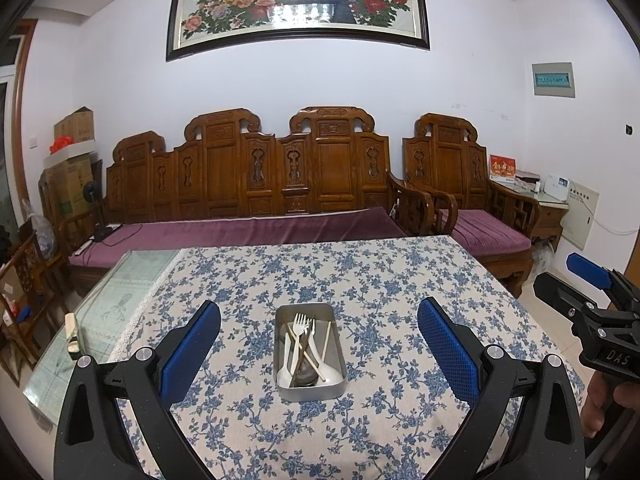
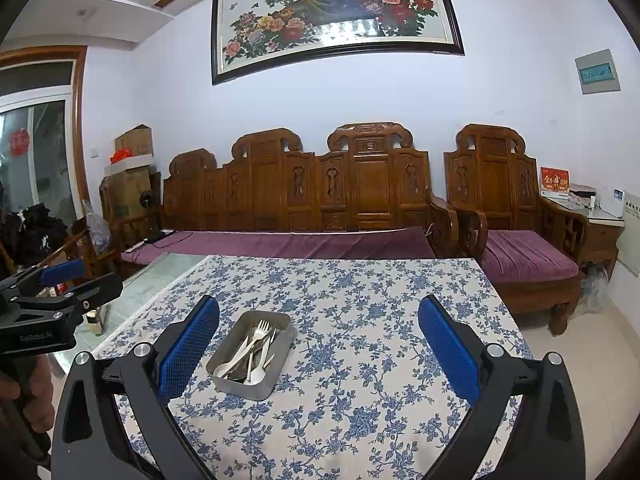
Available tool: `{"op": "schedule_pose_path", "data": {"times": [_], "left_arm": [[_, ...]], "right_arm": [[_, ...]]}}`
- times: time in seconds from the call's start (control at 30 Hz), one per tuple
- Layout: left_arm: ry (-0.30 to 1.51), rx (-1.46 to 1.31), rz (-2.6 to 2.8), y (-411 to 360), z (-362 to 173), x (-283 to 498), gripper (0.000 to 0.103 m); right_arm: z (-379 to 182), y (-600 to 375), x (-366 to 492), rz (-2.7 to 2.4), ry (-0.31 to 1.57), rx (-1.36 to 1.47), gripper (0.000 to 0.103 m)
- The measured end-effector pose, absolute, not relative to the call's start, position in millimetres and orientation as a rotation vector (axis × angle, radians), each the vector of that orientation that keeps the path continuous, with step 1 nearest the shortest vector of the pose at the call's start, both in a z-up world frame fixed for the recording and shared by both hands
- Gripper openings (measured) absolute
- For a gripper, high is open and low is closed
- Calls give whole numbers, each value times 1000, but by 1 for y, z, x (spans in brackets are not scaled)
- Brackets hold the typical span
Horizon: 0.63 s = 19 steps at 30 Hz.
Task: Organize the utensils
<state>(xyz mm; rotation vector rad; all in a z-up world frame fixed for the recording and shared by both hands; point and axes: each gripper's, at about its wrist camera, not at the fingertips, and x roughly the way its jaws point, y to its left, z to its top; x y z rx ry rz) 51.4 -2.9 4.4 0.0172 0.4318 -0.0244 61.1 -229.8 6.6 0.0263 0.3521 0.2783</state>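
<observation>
Floral tablecloth (image 1: 360,272) lies bare on all sides of the metal tin (image 1: 310,390), the table's one obstacle; utensils (image 1: 304,344) fill it. Both grippers, left gripper (image 1: 319,344) and right gripper (image 2: 319,344), hover above, jaws spread wide.

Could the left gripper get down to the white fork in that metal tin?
Probably yes. The left gripper is open, the metal tin lies right ahead with no lid, and the white fork rests on top of the pile.
</observation>
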Motion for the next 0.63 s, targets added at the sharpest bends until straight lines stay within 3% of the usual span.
{"op": "schedule_pose_path", "data": {"times": [0.63], "left_arm": [[435,8,-26,-3,5,52,95]], "right_arm": [[7,-230,61,280,352,28,100]]}}
